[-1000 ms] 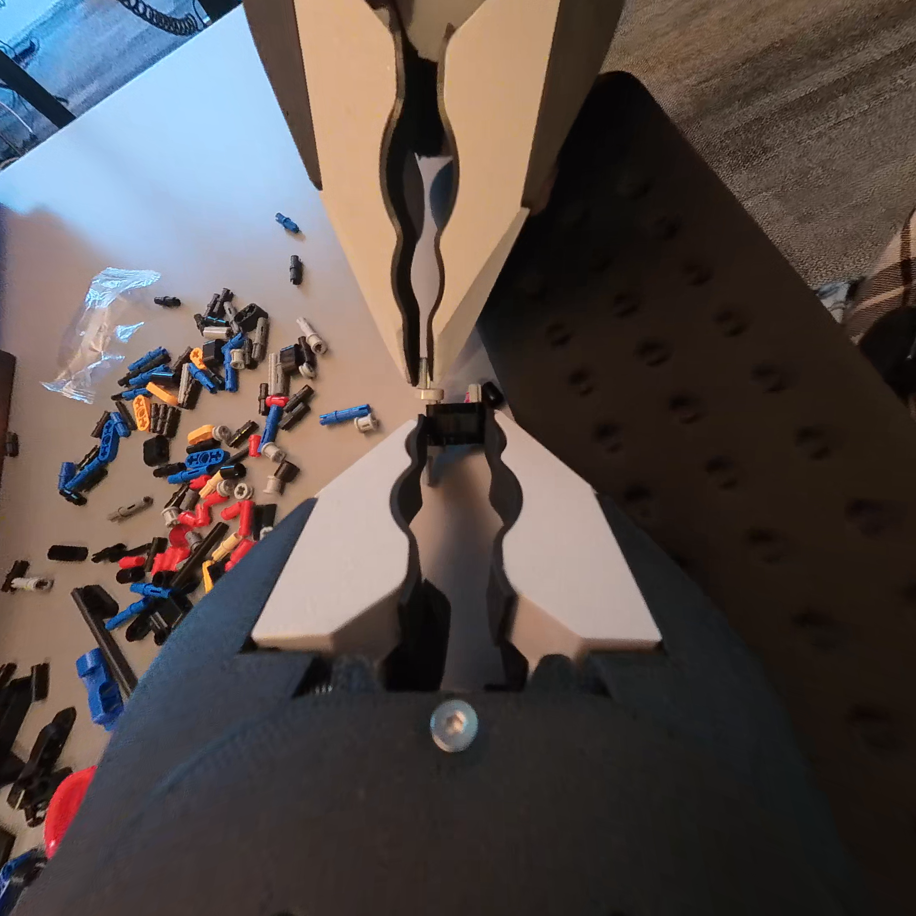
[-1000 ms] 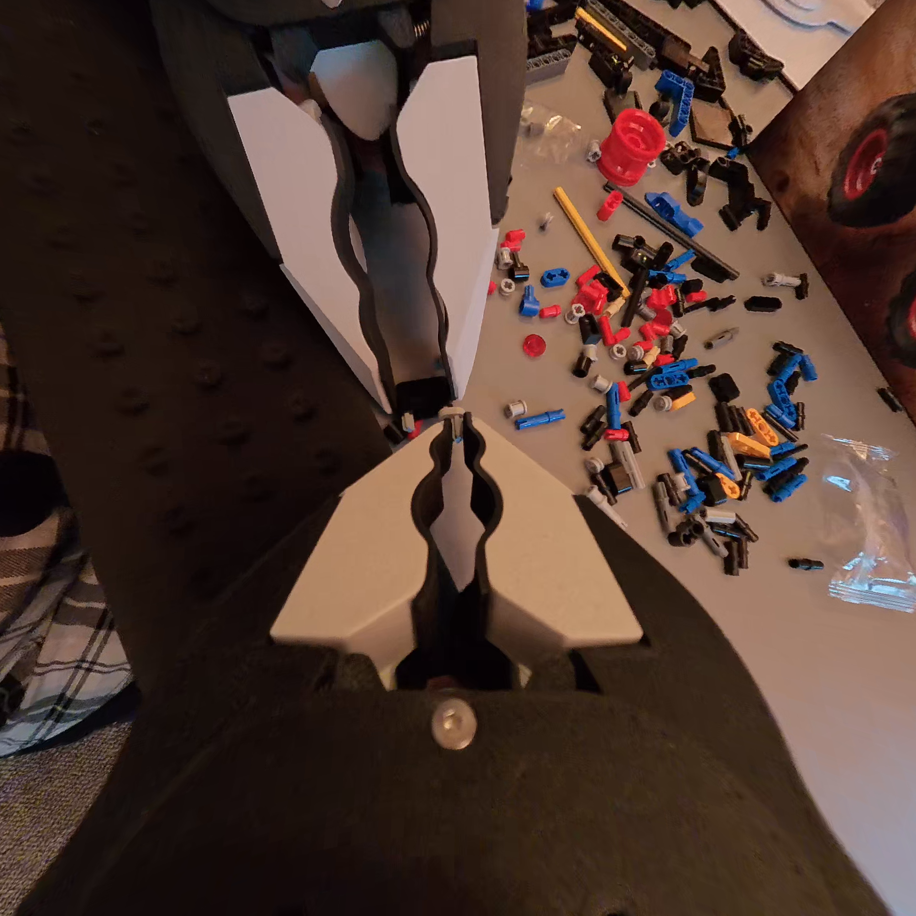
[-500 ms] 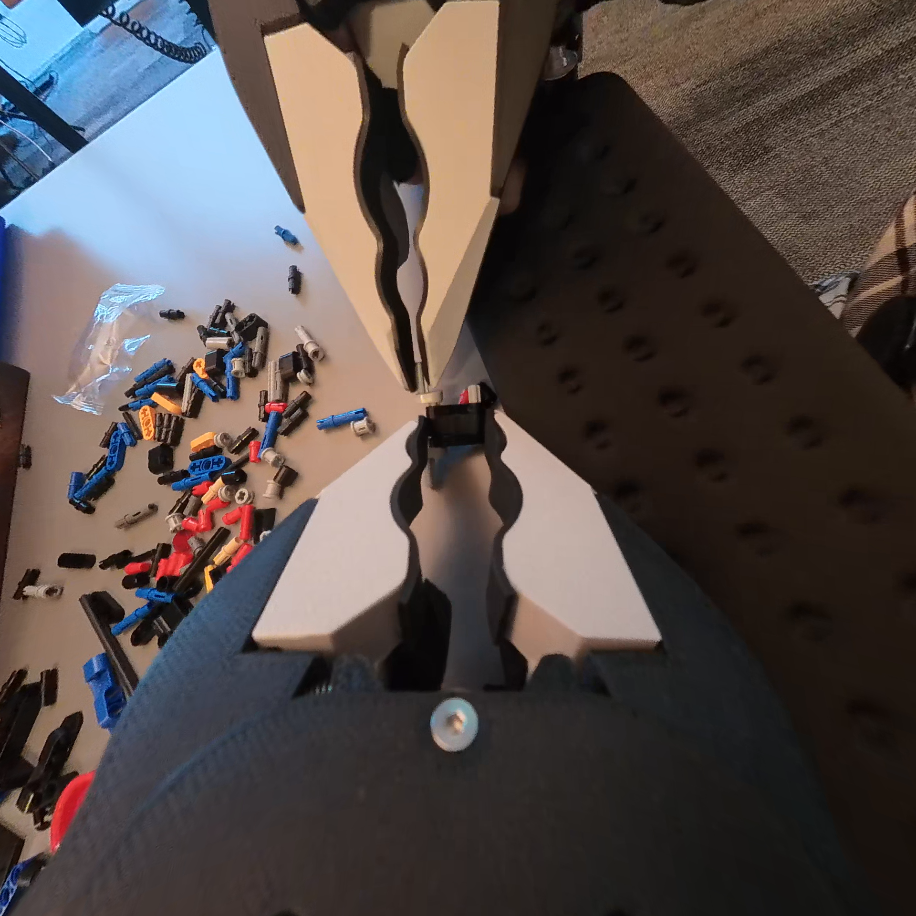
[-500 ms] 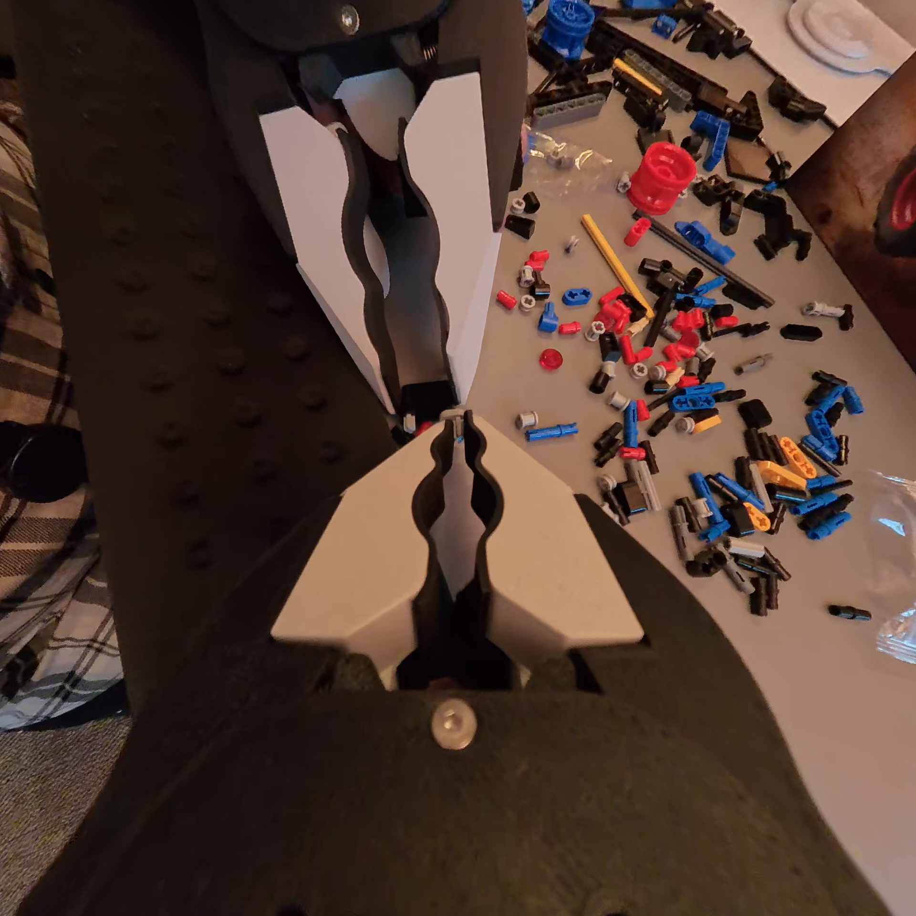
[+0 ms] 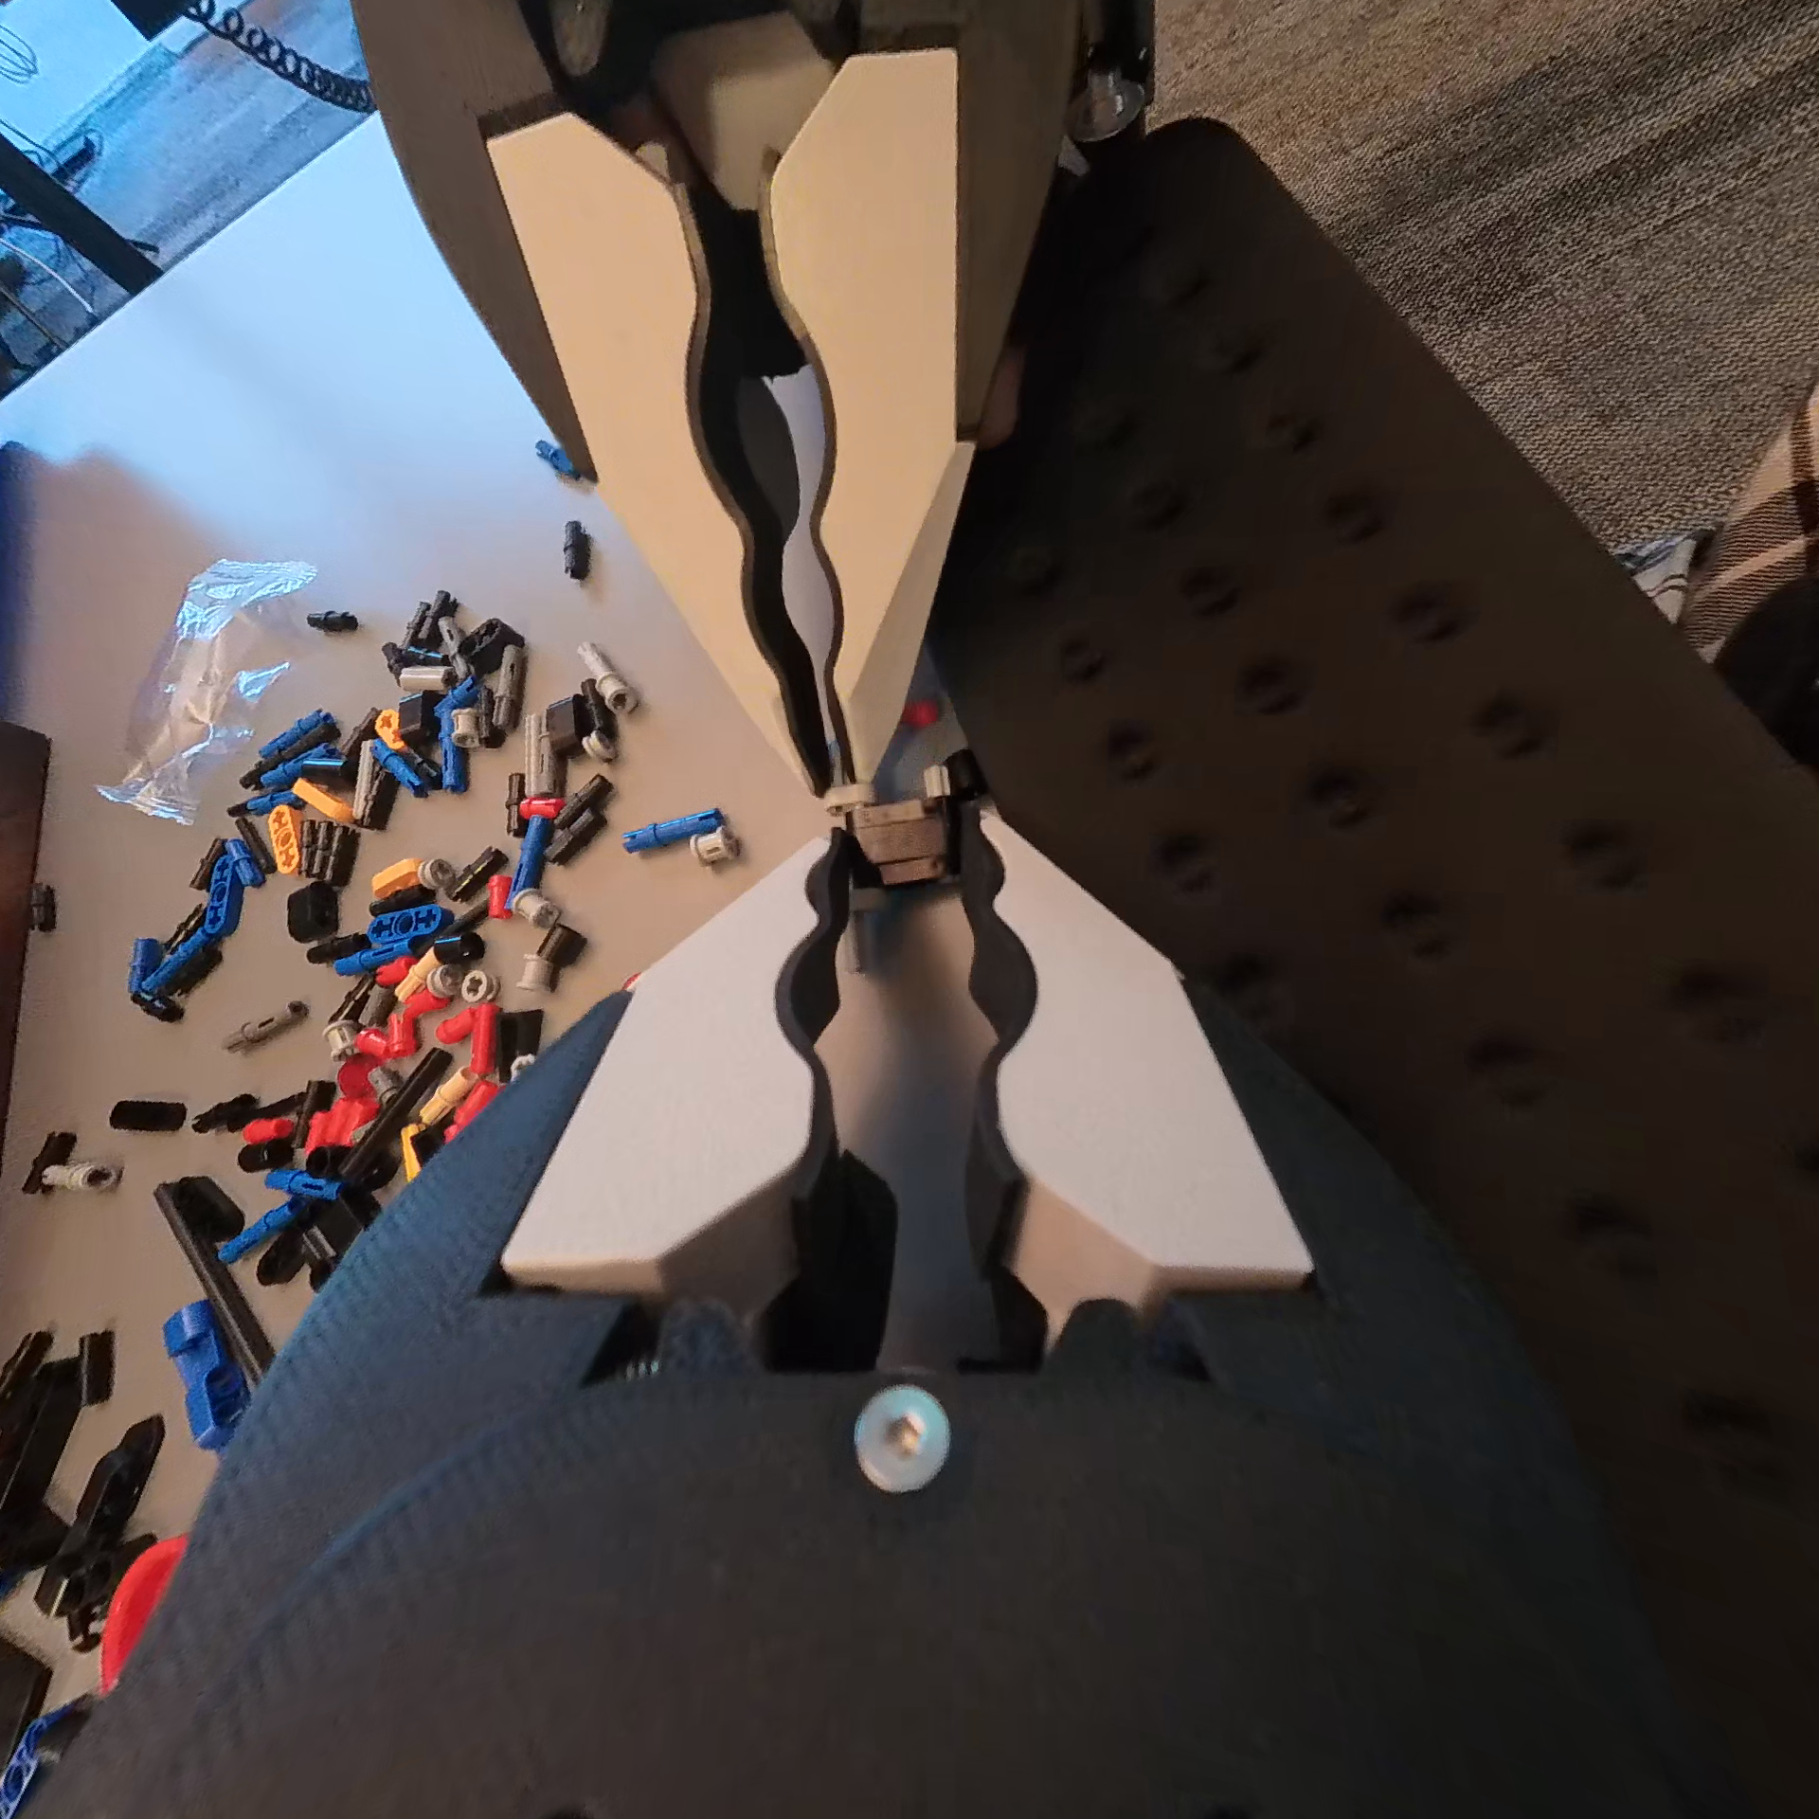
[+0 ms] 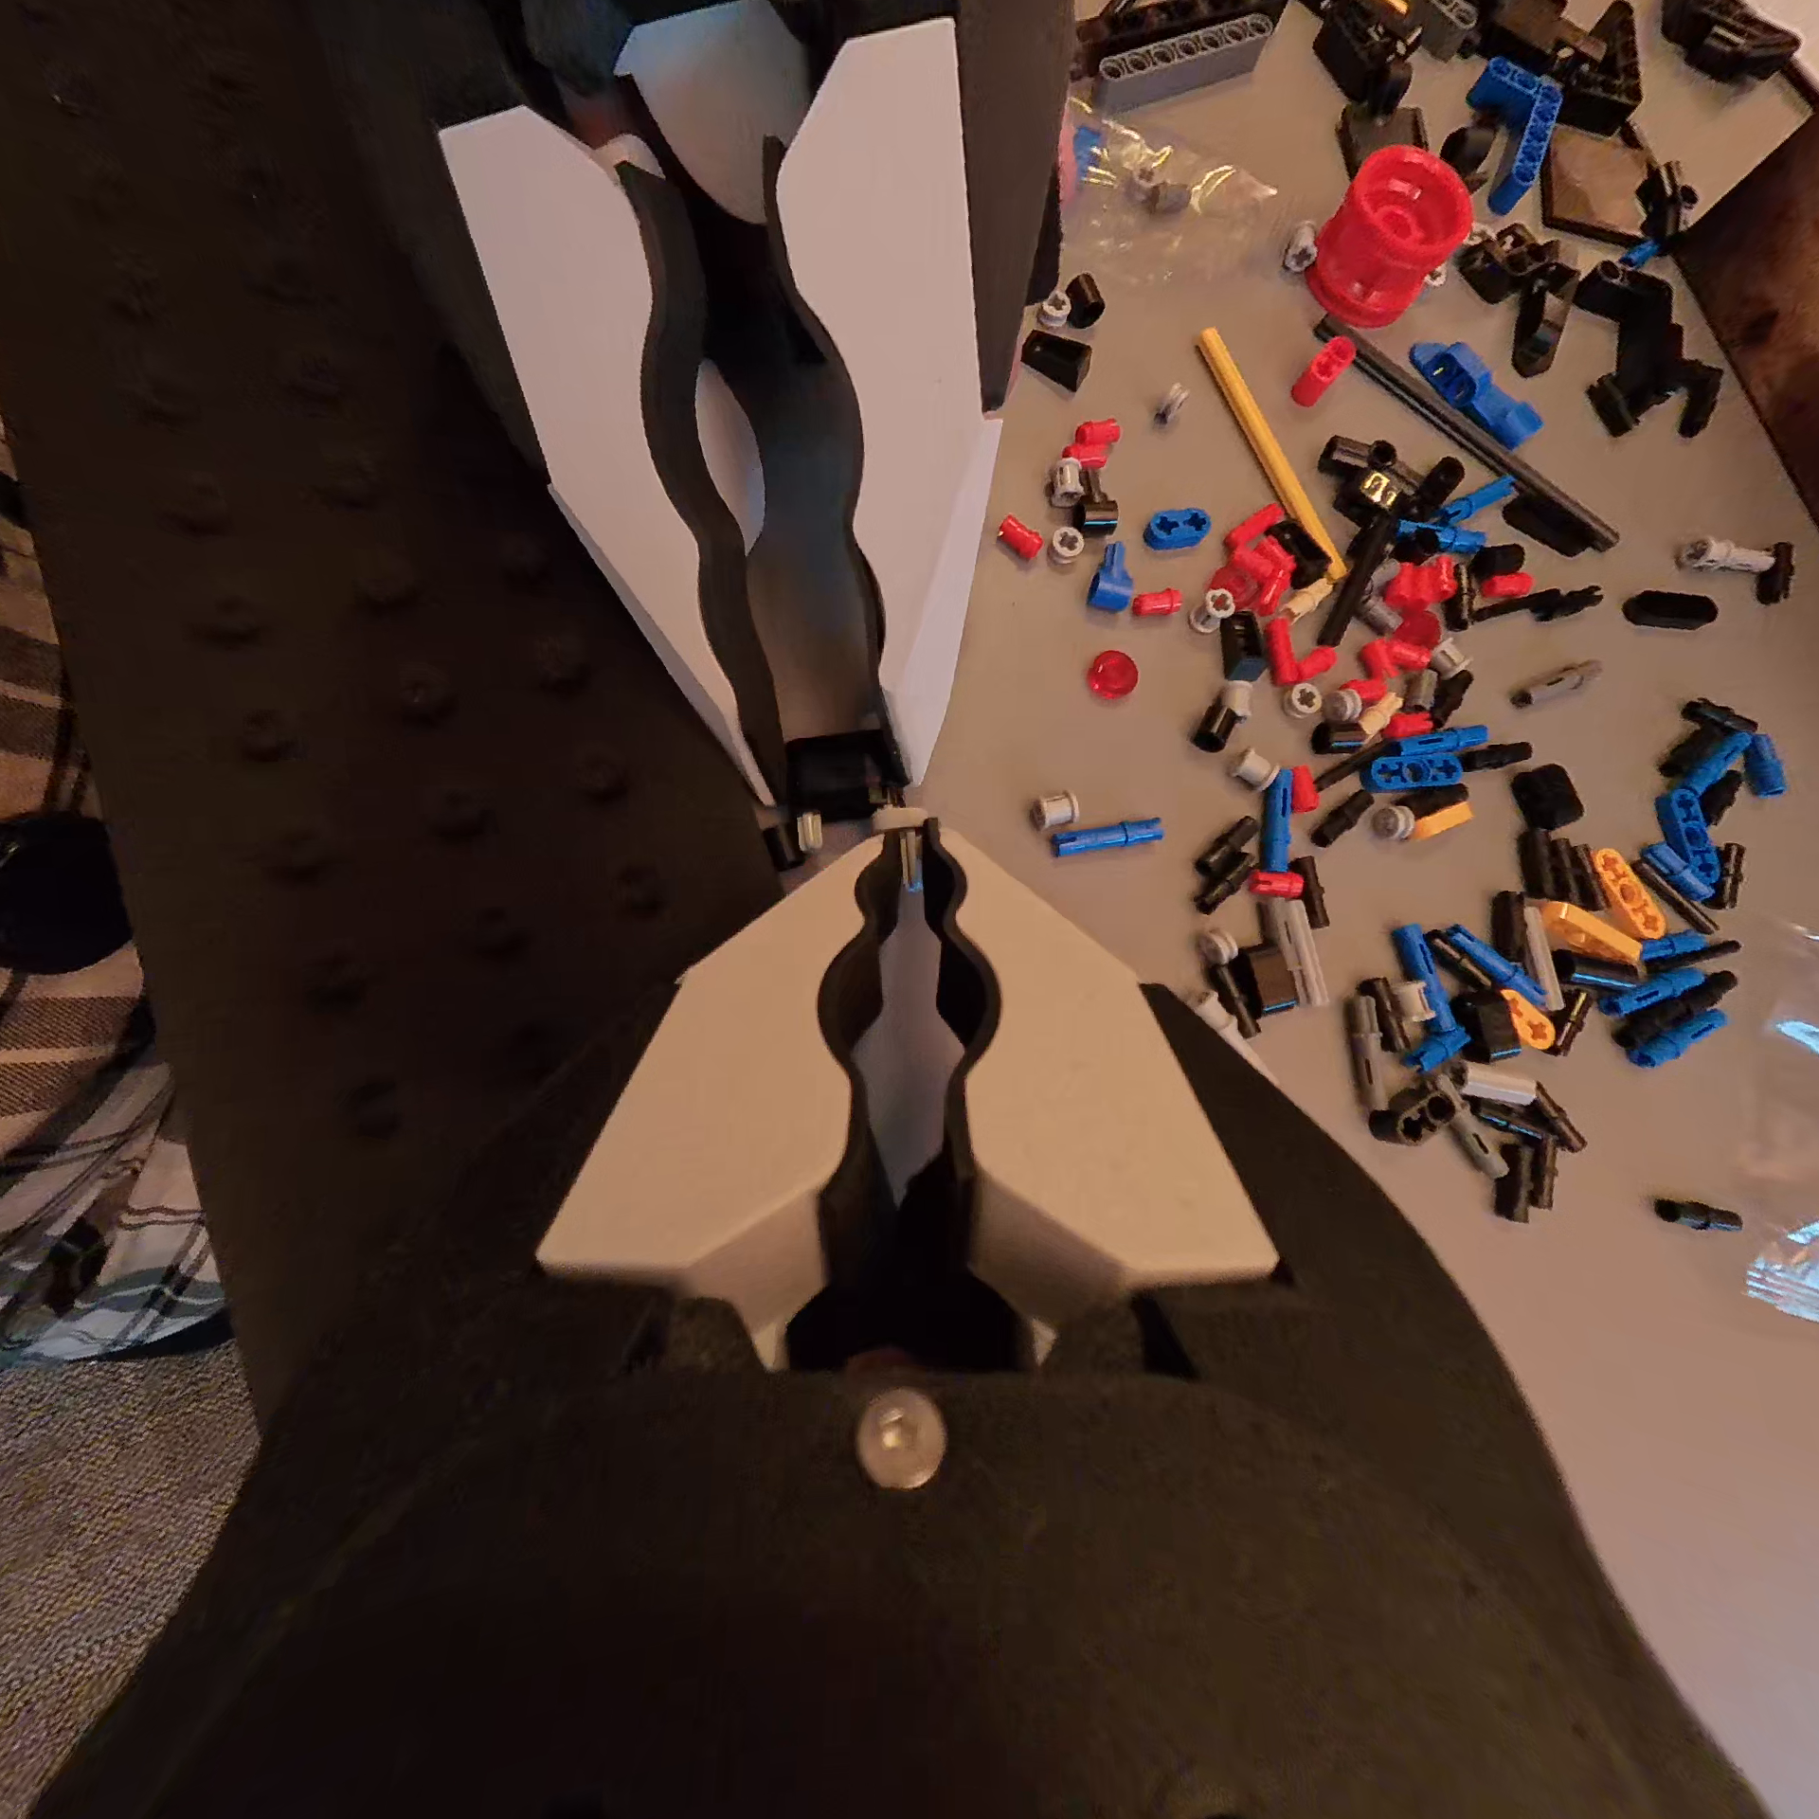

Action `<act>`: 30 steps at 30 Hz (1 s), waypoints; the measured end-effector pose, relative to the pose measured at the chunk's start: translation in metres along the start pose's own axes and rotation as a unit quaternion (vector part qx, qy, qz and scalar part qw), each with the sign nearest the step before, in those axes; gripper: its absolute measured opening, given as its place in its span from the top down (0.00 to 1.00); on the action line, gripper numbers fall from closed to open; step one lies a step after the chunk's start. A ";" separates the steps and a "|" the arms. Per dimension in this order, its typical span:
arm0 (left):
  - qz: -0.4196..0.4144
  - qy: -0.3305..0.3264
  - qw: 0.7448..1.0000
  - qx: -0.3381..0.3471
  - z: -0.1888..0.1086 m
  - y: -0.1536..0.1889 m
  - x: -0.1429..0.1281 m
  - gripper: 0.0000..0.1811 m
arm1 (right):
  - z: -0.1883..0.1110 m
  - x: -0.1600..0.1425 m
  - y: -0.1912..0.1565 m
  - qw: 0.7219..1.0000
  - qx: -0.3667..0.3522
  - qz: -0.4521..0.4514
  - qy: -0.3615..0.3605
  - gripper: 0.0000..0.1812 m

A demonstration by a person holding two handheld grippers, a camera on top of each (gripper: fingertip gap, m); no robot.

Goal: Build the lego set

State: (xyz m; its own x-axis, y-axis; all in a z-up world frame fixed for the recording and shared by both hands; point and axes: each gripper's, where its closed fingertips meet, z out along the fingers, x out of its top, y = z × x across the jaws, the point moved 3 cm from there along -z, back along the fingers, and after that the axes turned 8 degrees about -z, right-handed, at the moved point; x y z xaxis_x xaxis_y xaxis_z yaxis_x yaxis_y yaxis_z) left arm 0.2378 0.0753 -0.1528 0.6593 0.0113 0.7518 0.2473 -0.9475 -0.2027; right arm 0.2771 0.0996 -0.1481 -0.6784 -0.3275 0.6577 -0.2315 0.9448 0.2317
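My left gripper (image 5: 904,854) clamps a black block (image 5: 898,839), my right gripper (image 6: 913,854) pinches a grey pin (image 6: 907,837) tip-to-tip against it, above the table (image 5: 295,472) of loose pieces (image 6: 1427,787).

Two grippers (image 5: 906,846) (image 6: 910,856), one red wheel hub (image 6: 1388,236), one yellow rod (image 6: 1270,448), one clear bag (image 5: 212,679); loose small pieces (image 6: 1427,768) too many to count.

The right gripper (image 6: 910,856) pinches a small grey pin (image 6: 904,825), its tip touching the black piece (image 6: 835,776) clamped by the left gripper (image 6: 837,778). Loose lego parts (image 6: 1427,768) lie scattered on the grey table (image 6: 1624,1476).
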 end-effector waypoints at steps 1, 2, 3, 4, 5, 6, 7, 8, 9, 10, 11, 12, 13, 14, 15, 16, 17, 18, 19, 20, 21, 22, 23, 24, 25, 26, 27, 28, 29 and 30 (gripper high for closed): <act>0.000 -0.001 1.000 0.001 0.000 0.000 0.000 0.89 | 0.001 0.000 0.000 1.000 0.000 -0.001 -0.002 0.99; 0.001 -0.001 1.000 0.001 0.000 0.000 0.000 0.89 | 0.001 0.000 0.000 1.000 0.000 -0.001 -0.003 0.99; 0.001 -0.001 1.000 0.000 0.000 0.000 0.000 0.89 | 0.002 0.000 0.000 1.000 -0.001 -0.004 -0.004 0.99; 0.001 -0.001 1.000 0.000 0.000 0.000 0.000 0.89 | 0.002 0.001 0.000 1.000 -0.004 -0.008 -0.008 0.99; 0.001 -0.001 1.000 -0.001 0.000 0.000 0.000 0.89 | 0.003 0.001 0.000 1.000 -0.004 -0.012 -0.012 0.99; 0.001 -0.001 1.000 -0.001 0.000 0.000 0.000 0.89 | 0.004 0.001 0.000 1.000 -0.002 -0.012 -0.012 0.99; 0.001 -0.001 1.000 -0.002 0.000 0.000 0.000 0.89 | 0.004 0.001 0.000 1.000 0.000 -0.011 -0.011 0.99; 0.001 -0.002 1.000 -0.002 0.000 0.001 0.000 0.89 | 0.004 0.002 0.000 1.000 0.001 -0.012 -0.011 0.99; 0.001 -0.002 1.000 -0.002 0.000 0.001 0.000 0.89 | 0.005 0.002 0.000 1.000 0.000 -0.014 -0.013 0.99; 0.001 -0.001 1.000 -0.002 0.000 0.000 0.000 0.89 | 0.005 0.002 0.001 1.000 0.001 -0.013 -0.013 0.99; -0.001 0.000 1.000 -0.002 0.000 0.000 0.000 0.89 | 0.004 0.002 0.001 1.000 0.001 -0.011 -0.010 0.99; -0.004 0.002 1.000 0.000 0.000 -0.001 0.000 0.89 | 0.002 0.002 0.002 1.000 -0.001 -0.010 -0.005 0.99; -0.003 0.005 1.000 0.007 -0.001 -0.003 0.001 0.88 | 0.000 0.003 0.003 1.000 -0.007 -0.007 0.003 0.99; -0.003 0.010 1.000 0.012 -0.003 -0.004 0.002 0.88 | -0.002 0.004 0.004 1.000 -0.015 -0.006 0.011 0.98; -0.006 0.012 1.000 0.016 -0.005 -0.006 0.003 0.87 | -0.004 0.005 0.006 0.999 -0.025 -0.007 0.018 0.98; -0.008 0.013 1.000 0.022 -0.009 -0.009 0.006 0.82 | -0.005 0.006 0.008 0.999 -0.035 -0.008 0.022 0.98; -0.008 0.013 0.999 0.031 -0.013 -0.013 0.008 0.80 | -0.006 0.007 0.009 0.999 -0.042 -0.008 0.024 0.98; -0.010 0.011 0.999 0.033 -0.017 -0.015 0.008 0.81 | -0.007 0.009 0.010 0.998 -0.046 -0.008 0.029 0.98; -0.013 0.006 0.999 0.030 -0.019 -0.015 0.006 0.80 | -0.009 0.012 0.011 0.998 -0.049 -0.006 0.037 0.98; -0.010 0.004 0.999 0.040 -0.022 -0.016 0.004 0.80 | -0.010 0.016 0.012 0.998 -0.050 -0.006 0.045 0.98; -0.002 0.000 0.999 0.053 -0.025 -0.017 0.002 0.80 | -0.012 0.020 0.014 0.997 -0.054 -0.006 0.050 0.98; 0.002 -0.006 0.998 0.065 -0.029 -0.018 0.000 0.79 | -0.014 0.024 0.017 0.997 -0.059 -0.005 0.055 0.98; 0.002 -0.006 0.997 0.076 -0.034 -0.019 -0.001 0.78 | -0.015 0.028 0.019 0.996 -0.061 -0.005 0.061 0.98; -0.001 -0.001 0.997 0.083 -0.040 -0.020 0.000 0.77 | -0.018 0.034 0.021 0.996 -0.063 -0.007 0.069 0.98; -0.004 0.006 0.996 0.091 -0.048 -0.020 0.001 0.78 | -0.020 0.040 0.022 0.995 -0.062 -0.008 0.078 0.98; -0.008 0.011 0.995 0.103 -0.055 -0.022 0.001 0.79 | -0.021 0.047 0.024 0.994 -0.063 -0.010 0.085 0.98; -0.009 0.011 0.993 0.119 -0.062 -0.024 0.000 0.80 | -0.020 0.054 0.027 0.994 -0.068 -0.015 0.085 0.98; -0.008 0.008 0.991 0.132 -0.069 -0.026 -0.003 0.82 | -0.019 0.060 0.028 0.994 -0.069 -0.021 0.085 0.98; -0.008 0.009 0.989 0.145 -0.076 -0.027 -0.005 0.84 | -0.016 0.069 0.028 0.993 -0.062 -0.023 0.093 0.98; -0.006 0.011 0.987 0.158 -0.084 -0.028 -0.007 0.86 | -0.015 0.077 0.027 0.993 -0.049 -0.022 0.107 0.98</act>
State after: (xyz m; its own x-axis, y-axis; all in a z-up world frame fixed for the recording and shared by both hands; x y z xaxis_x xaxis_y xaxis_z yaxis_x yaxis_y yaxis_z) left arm 0.1669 0.0748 -0.1000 0.6397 0.0112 0.7686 0.4663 -0.8005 -0.3765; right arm 0.2291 0.0994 -0.0811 -0.5039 -0.3716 0.7797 -0.1813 0.9281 0.3252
